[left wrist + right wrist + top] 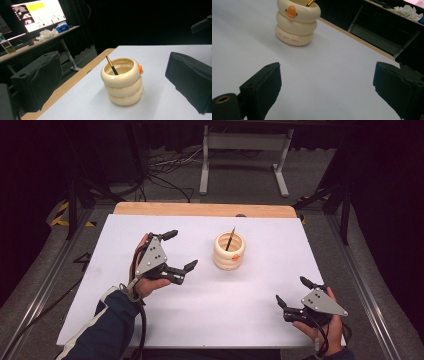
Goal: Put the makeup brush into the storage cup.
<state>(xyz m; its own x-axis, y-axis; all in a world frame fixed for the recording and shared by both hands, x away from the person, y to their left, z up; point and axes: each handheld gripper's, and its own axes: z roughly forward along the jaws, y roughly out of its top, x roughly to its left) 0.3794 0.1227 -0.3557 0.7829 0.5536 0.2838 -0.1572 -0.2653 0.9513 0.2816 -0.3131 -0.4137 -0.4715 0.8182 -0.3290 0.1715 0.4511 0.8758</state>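
A cream ringed holder (229,251) stood mid-desk, a brush (230,239) leaning inside, at two o'clock from the left gripper (181,251). It looked hard, smooth, probably ceramic; grip a groove. Both grippers' jaws gaped empty, right gripper (294,292) included.

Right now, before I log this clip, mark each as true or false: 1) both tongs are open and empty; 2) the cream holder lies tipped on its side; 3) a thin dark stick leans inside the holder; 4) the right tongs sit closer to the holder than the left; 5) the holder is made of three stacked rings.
1) True: the left tongs and right tongs are spread, with nothing between them.
2) False: the cream holder stands upright on the white table.
3) True: the stick leans inside, tip above the rim.
4) False: the left tongs are nearer.
5) True.
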